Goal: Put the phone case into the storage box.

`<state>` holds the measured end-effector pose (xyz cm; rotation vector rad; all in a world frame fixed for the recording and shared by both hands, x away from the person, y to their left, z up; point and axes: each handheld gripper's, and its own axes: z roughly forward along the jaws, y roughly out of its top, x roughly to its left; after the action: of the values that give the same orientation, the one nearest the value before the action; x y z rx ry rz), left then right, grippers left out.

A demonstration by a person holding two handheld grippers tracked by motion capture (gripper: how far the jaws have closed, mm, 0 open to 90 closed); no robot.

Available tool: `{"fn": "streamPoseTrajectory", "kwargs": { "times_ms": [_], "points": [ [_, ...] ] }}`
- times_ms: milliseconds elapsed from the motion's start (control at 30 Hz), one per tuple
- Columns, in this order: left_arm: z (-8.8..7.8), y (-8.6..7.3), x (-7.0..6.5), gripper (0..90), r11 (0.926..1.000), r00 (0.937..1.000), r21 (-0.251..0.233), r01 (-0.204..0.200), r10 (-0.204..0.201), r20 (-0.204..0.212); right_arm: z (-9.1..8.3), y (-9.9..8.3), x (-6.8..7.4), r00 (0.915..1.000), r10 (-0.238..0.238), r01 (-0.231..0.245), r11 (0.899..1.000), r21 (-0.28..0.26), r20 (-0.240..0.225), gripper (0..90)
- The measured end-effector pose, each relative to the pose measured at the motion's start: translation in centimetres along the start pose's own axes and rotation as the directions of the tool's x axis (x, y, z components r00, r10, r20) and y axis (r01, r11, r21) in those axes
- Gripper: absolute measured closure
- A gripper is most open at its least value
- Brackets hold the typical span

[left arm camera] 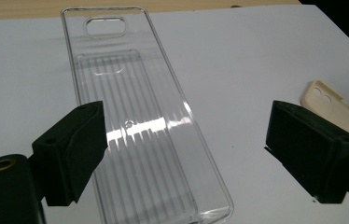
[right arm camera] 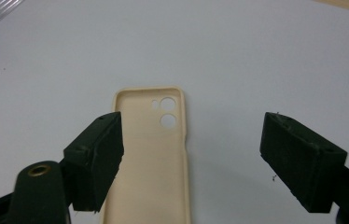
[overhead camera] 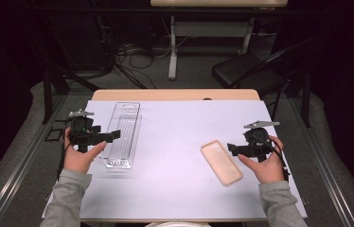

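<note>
Both tools (overhead camera: 111, 136) (overhead camera: 230, 149) wide, empty, over ribbed clear plastic packaging (overhead camera: 124, 135) and smooth beige phone case (overhead camera: 221, 162).

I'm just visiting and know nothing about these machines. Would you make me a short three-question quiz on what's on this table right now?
1. True or false: the beige phone case lies with its hollow inside facing up.
2. Which item lies nearest the left gripper? A) the clear plastic tray B) the beige phone case C) the black chair
3. Fill in: the jaws of the right gripper stand ____, with nothing pressed between them.

Key:
1. True; the raised rim and camera holes show from inside.
2. A; the tray lies right beside it on the white sheet.
3. Open; the case lies on the sheet beyond the jaws, untouched.
</note>
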<state>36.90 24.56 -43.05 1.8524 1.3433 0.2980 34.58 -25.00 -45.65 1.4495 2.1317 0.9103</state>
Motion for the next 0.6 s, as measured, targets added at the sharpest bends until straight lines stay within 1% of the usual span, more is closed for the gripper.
{"fn": "streamPoseTrajectory", "kwargs": {
  "times_ms": [133, 167, 267, 300, 333, 367, 433, 467, 500, 533, 567, 600],
  "points": [
    [0.7, 0.7, -0.4, 12.8, 0.9999, 1.0, 0.008, -0.006, 0.006, -0.004, 0.4, 0.6, 0.0, 1.0, 0.002, -0.002, 1.0, 0.013, -0.007, 21.3],
    [0.9, 0.8, -0.4, 12.8, 0.9998, 1.0, 0.016, -0.008, 0.008, -0.005, 0.6, 1.0, 0.0, 1.0, -0.005, 0.005, 1.0, 0.021, -0.002, 21.9],
    [1.4, 1.2, -0.3, 12.8, 0.9993, 0.9999, 0.034, -0.013, 0.013, -0.005, 0.8, 1.4, 0.0, 1.0, 0.003, -0.003, 1.0, 0.031, -0.006, 23.0],
    [1.7, 1.5, -0.1, 12.8, 0.9991, 0.9998, 0.041, -0.014, 0.014, -0.015, 0.8, 1.5, 0.0, 1.0, -0.002, 0.002, 0.999, 0.032, -0.004, 23.0],
    [1.7, 1.5, -0.1, 12.8, 0.9991, 0.9998, 0.041, -0.014, 0.014, -0.015, 1.0, 1.6, -0.1, 1.0, 0.0, 0.0, 0.999, 0.036, -0.001, 23.0],
    [1.9, 1.8, 0.1, 12.8, 0.9989, 0.9999, 0.048, -0.001, 0.002, -0.012, 1.0, 1.7, -0.1, 1.0, 0.002, -0.001, 0.999, 0.043, -0.002, 23.1],
    [1.9, 1.9, 0.2, 13.5, 0.9991, 1.0, 0.041, 0.001, -0.001, -0.004, 1.2, 1.9, -0.2, 1.0, 0.006, -0.005, 0.999, 0.052, -0.005, 23.0],
    [2.0, 2.0, 0.3, 15.0, 0.9993, 1.0, 0.036, 0.009, -0.009, 0.002, 1.4, 2.1, -0.4, 1.0, 0.002, -0.002, 0.998, 0.067, -0.002, 22.5],
    [2.1, 2.3, 0.4, 15.2, 0.9992, 1.0, 0.041, 0.004, -0.004, -0.008, 1.5, 2.2, -0.4, 1.0, 0.003, -0.003, 0.997, 0.075, 0.002, 21.9],
    [2.1, 2.3, 0.4, 15.2, 0.9992, 1.0, 0.041, 0.004, -0.004, -0.008, 1.7, 2.3, -0.5, 1.0, -0.002, 0.001, 0.996, 0.089, 0.008, 21.9],
    [2.2, 2.5, 0.5, 15.2, 0.999, 0.9999, 0.044, 0.002, -0.001, -0.015, 1.7, 2.3, -0.5, 1.0, -0.002, 0.001, 0.996, 0.089, 0.008, 21.9],
    [2.3, 2.7, 0.6, 15.2, 0.999, 0.9999, 0.043, 0.005, -0.005, -0.009, 1.9, 2.6, -0.5, 1.0, 0.0, -0.001, 0.993, 0.116, 0.006, 22.3]
  ]
}}
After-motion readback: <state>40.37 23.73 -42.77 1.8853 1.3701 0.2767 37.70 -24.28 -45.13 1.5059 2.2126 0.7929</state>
